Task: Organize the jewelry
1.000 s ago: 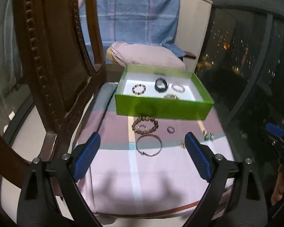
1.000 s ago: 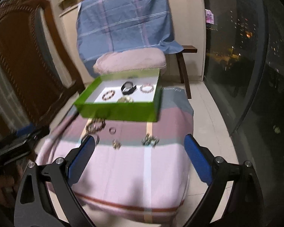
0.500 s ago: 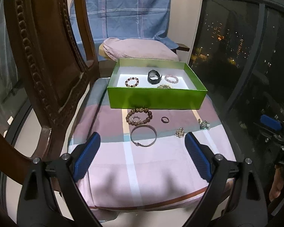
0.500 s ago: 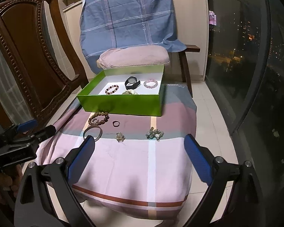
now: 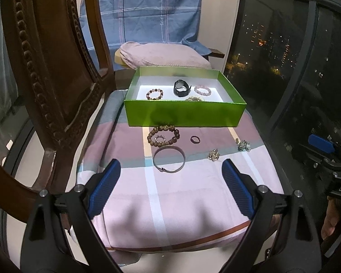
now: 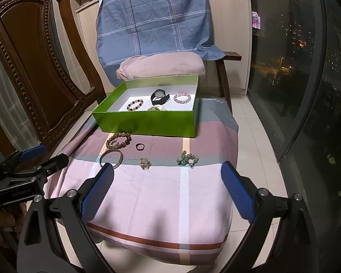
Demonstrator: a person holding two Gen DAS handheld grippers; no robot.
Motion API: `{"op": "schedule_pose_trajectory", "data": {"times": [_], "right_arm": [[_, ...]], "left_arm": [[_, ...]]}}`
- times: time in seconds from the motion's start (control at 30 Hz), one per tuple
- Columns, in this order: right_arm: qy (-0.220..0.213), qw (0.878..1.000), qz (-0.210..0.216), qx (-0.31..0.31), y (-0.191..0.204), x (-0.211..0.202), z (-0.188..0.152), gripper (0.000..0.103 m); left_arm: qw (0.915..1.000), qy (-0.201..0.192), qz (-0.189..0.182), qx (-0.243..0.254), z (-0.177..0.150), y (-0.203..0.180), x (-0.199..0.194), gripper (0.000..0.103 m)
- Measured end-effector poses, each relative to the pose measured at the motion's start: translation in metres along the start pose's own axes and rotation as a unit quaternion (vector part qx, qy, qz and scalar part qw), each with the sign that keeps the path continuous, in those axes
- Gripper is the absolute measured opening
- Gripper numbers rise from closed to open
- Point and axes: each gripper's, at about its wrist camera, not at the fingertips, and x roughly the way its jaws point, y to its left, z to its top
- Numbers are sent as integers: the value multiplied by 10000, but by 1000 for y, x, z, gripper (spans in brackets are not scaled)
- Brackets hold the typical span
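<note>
A green box (image 5: 184, 115) (image 6: 145, 122) sits at the back of a cloth-covered stool. It holds a dark bead bracelet (image 5: 154, 94), a black watch (image 5: 181, 88), a pink bead bracelet (image 5: 202, 90) and a pale piece (image 6: 156, 108). In front of the box lie a brown bead bracelet (image 5: 163, 135) (image 6: 118, 140), a metal bangle (image 5: 169, 159) (image 6: 111, 157), a dark ring (image 5: 195, 139) (image 6: 139, 146) and two small clusters (image 5: 213, 155) (image 6: 188, 159). My left gripper (image 5: 170, 191) is open and empty, near the bangle. My right gripper (image 6: 167, 191) is open and empty over the front cloth.
A carved wooden chair back (image 5: 56, 68) (image 6: 34, 72) stands at the left. A pink cushion (image 6: 161, 64) and a blue plaid cloth (image 6: 154, 20) are behind the box. Dark windows (image 6: 307, 68) run along the right. The stool's pink striped cloth (image 6: 161, 202) drops off at the front edge.
Both grippers have pulled back and steadied, so the stool and box look a little farther and more centred. Nothing was picked up; the jewelry has not moved.
</note>
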Motion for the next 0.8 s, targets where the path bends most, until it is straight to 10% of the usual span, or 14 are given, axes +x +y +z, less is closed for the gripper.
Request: {"op": "schedule_pose_trajectory", "data": {"times": [0.8], "right_arm": [[72, 10000, -14, 12, 0, 8, -1, 93]], "left_arm": [[9996, 271, -49, -18, -2, 2, 23, 90]]}}
